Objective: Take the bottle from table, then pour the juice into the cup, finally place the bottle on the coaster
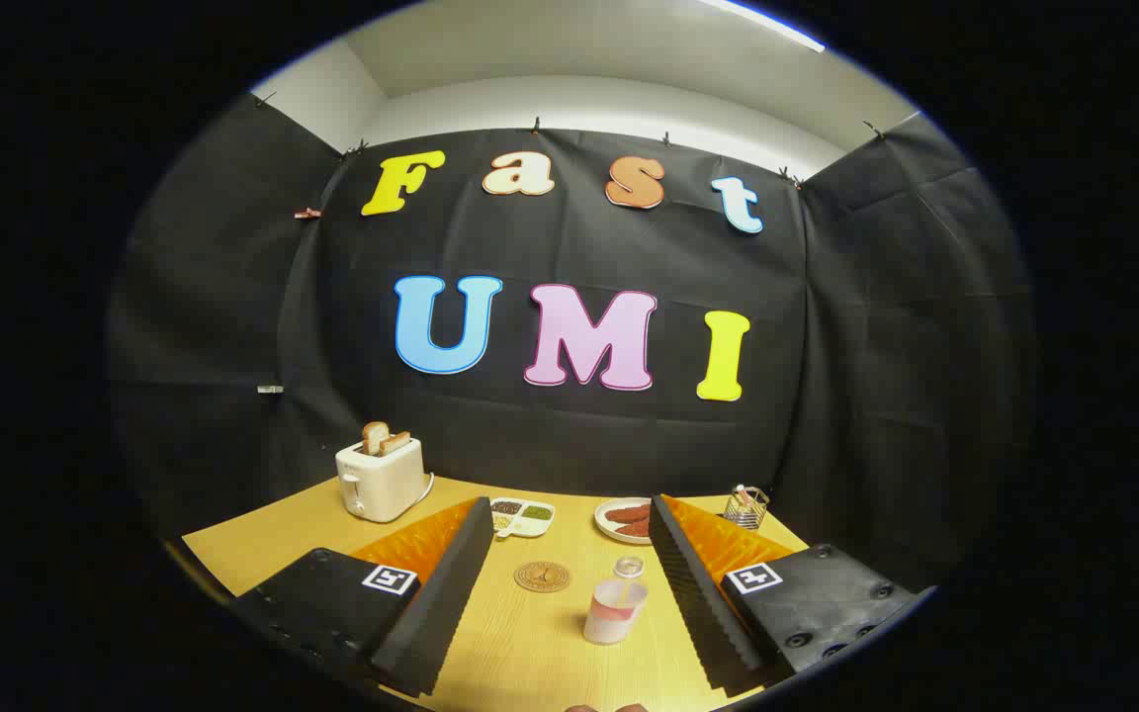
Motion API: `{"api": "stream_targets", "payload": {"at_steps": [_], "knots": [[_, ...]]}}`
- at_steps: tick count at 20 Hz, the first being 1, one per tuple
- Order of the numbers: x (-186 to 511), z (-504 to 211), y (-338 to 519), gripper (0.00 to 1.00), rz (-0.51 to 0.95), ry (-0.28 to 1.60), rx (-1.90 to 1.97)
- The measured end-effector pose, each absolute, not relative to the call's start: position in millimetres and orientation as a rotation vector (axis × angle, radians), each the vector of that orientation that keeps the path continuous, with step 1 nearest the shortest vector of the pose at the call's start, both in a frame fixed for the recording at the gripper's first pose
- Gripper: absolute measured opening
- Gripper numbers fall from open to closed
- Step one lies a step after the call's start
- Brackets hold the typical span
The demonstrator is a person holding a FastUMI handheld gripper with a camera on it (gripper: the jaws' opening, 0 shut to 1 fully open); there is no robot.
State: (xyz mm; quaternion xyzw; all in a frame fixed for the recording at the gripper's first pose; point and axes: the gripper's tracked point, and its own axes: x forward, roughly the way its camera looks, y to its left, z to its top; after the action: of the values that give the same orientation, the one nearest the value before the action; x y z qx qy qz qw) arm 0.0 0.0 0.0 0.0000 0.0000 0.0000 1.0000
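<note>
Tool (569, 593) was held spread wide, nothing gripped; bottle (628, 568) stood behind cup (615, 611), lower centre. Approach around the cup was advised.

Gripper (569, 593) fingers standing wide apart; cup (614, 611) and bottle (629, 568) sitting btwn them, coaster (542, 577) alongside. Toaster (381, 478), dishes (522, 517) crowding tabletop's (520, 658) far edge.

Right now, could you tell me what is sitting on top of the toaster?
Two slices of bread stick up from the toaster's slots; their lower parts are hidden inside. The gripper hangs open, well short of it.
</note>
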Motion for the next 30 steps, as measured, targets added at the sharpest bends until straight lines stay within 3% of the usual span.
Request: {"api": "stream_targets", "payload": {"at_steps": [30], "knots": [[75, -57, -50, 0.97, 0.069, 0.069, 0.047]]}}
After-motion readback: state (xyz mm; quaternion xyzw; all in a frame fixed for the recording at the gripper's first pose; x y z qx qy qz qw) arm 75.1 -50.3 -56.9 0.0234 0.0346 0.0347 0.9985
